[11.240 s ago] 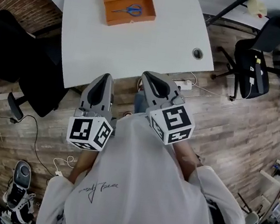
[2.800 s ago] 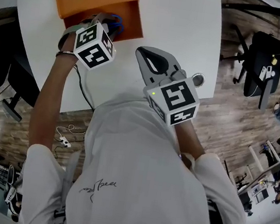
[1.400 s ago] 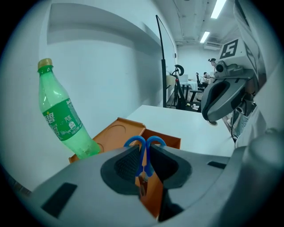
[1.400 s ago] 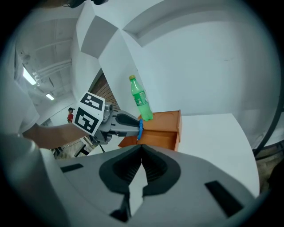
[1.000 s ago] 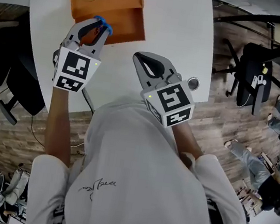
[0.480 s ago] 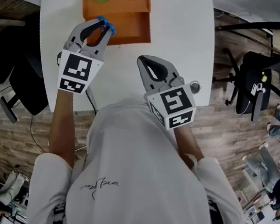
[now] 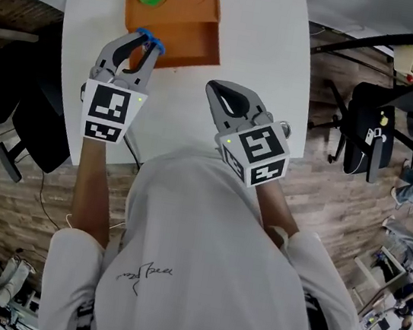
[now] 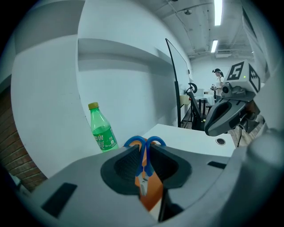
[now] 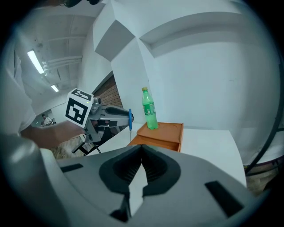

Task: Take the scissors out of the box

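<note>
The left gripper [image 7: 144, 45] is clamping the blue-handled scissors [image 8: 144, 155] upright between its jaws, holding them up at the near edge of the orange box [image 7: 186, 33]. The right gripper [image 7: 213, 86] is hovering over the white table [image 7: 265, 38], its jaws pressed together on nothing.

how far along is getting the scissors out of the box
Done: the blue-handled metal scissors are clamped in the fingers of the left gripper. In the right gripper view they appear raised just outside the open orange cardboard box.
In hand: they are held in the air by the box's front edge.
Left: setting them down on the white table.
The right gripper is shut and empty.
</note>
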`<state>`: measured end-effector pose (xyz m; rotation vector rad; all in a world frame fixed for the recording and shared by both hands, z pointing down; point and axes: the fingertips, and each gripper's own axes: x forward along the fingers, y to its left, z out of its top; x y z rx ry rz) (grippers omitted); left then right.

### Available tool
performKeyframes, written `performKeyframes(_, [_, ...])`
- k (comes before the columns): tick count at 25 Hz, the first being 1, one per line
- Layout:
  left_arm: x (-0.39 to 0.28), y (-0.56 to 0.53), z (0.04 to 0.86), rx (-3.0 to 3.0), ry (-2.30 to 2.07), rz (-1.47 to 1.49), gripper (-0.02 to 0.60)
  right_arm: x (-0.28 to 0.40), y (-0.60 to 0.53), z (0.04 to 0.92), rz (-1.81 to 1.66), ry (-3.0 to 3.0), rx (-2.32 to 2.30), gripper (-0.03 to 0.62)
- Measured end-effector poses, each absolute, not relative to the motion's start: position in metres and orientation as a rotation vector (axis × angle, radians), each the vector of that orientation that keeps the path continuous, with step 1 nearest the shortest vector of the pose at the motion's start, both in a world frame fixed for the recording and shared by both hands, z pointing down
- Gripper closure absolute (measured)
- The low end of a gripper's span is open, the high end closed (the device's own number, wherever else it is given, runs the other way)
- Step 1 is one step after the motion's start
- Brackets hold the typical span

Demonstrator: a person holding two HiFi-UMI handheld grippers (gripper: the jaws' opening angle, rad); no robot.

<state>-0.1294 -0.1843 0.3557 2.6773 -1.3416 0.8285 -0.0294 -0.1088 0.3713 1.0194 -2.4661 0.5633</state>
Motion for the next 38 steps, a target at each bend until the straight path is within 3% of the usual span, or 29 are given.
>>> performKeyframes(38, [-0.143,-0.119,0.309,2.59,-1.53,0.595,0.499,-0.006,-0.098,0.336,0.358,-2.527,0.955,0.585])
